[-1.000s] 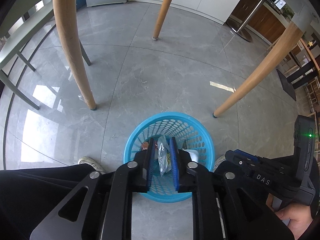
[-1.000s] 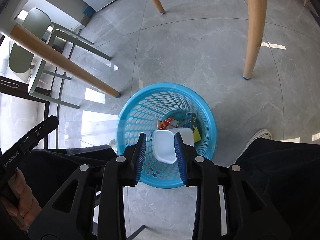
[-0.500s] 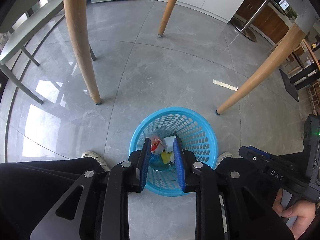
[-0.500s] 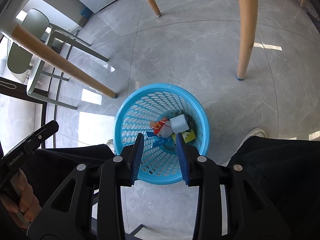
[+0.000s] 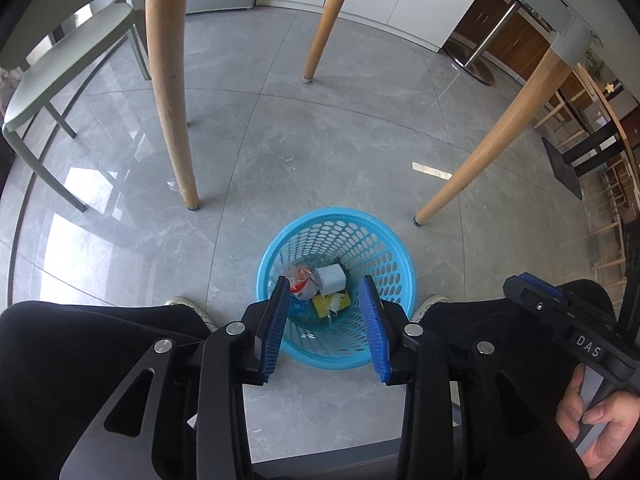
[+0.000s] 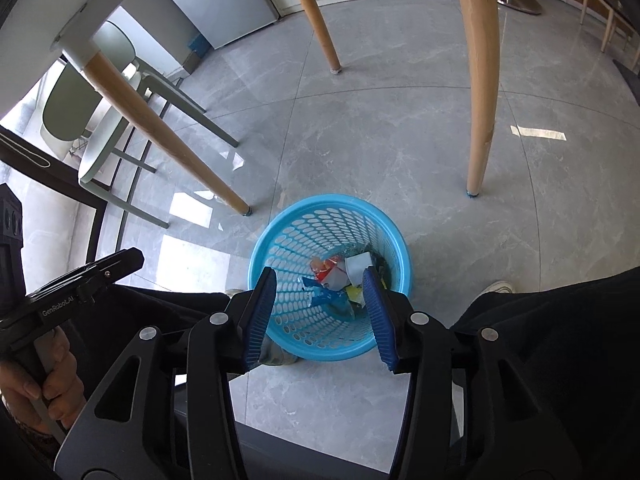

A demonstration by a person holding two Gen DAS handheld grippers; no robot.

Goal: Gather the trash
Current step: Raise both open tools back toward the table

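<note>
A: What is in the blue perforated basket (image 5: 390, 258)?
B: The trash: a white cup (image 5: 330, 279), a yellow wrapper (image 5: 326, 303) and a red one (all at the bottom).
A: And the grippers?
B: The left gripper (image 5: 325, 325) and the right gripper (image 6: 320, 316) hang above it, jaws opening, nothing between them.

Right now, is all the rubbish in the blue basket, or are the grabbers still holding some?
Several pieces already lie in the blue basket: a white cup, a red wrapper and a yellow packet. Nothing is in hand: the left gripper and right gripper are both opening above the basket with nothing between their pads. One small clear scrap may remain by a table leg.
</note>
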